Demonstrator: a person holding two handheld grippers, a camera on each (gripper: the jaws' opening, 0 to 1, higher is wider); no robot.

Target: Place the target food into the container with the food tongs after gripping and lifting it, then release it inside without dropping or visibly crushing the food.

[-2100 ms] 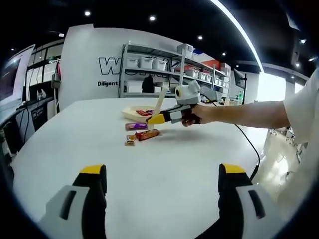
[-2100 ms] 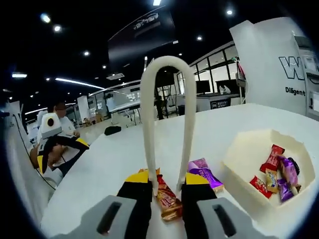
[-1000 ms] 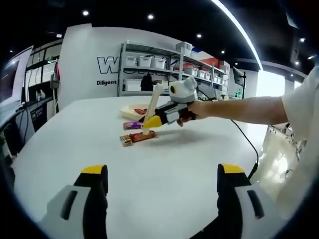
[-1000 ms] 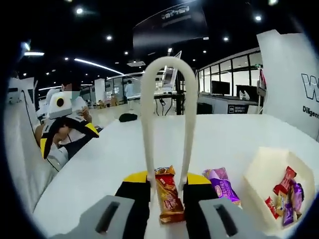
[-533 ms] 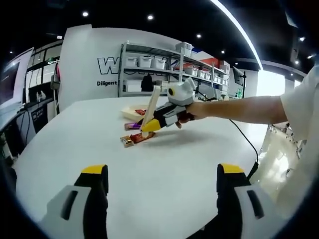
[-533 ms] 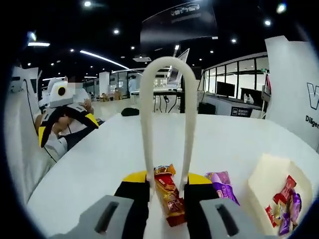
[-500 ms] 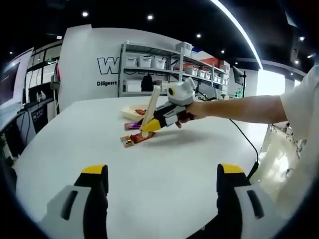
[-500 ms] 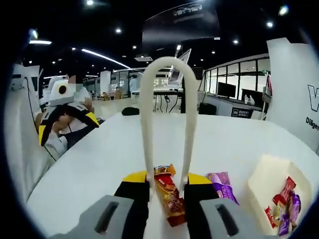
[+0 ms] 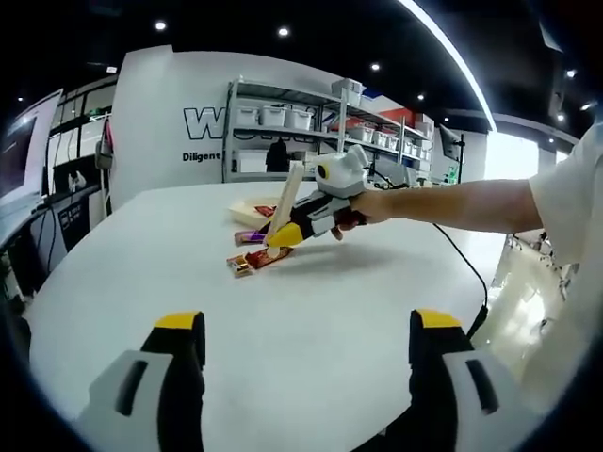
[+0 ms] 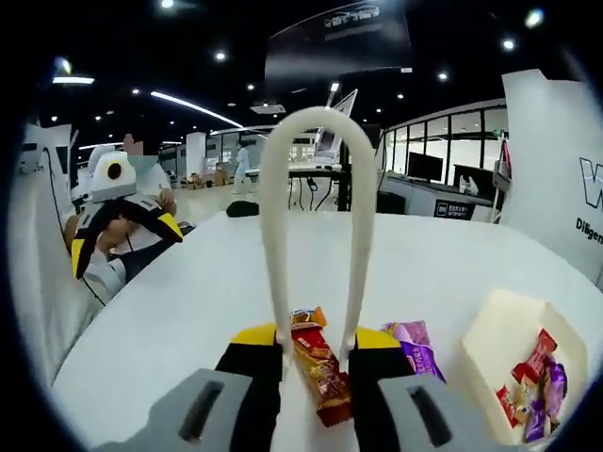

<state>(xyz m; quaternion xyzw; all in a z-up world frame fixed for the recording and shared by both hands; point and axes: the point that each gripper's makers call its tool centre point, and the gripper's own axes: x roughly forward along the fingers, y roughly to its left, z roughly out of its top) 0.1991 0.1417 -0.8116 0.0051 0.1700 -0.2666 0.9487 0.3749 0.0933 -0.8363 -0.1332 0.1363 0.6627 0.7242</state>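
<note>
An orange-red snack bar lies on the white table, showing between my right gripper's jaws. That gripper is shut on cream food tongs, whose bend rises ahead of the jaws. In the left gripper view the right gripper holds the tongs tilted, their lower end at the snack bar; whether the tips touch it is hidden. A cream container with several wrapped snacks stands to the right. My left gripper hangs open over bare table, far from the food.
A purple snack lies between the bar and the container. A person's arm reaches in from the right in the left gripper view. A cable trails along the table's right side. Shelves stand behind.
Over two seconds the right gripper came down and toward the snack bar, which now lies between the tong arms. In the last half second almost nothing moved. The left gripper stayed still.
</note>
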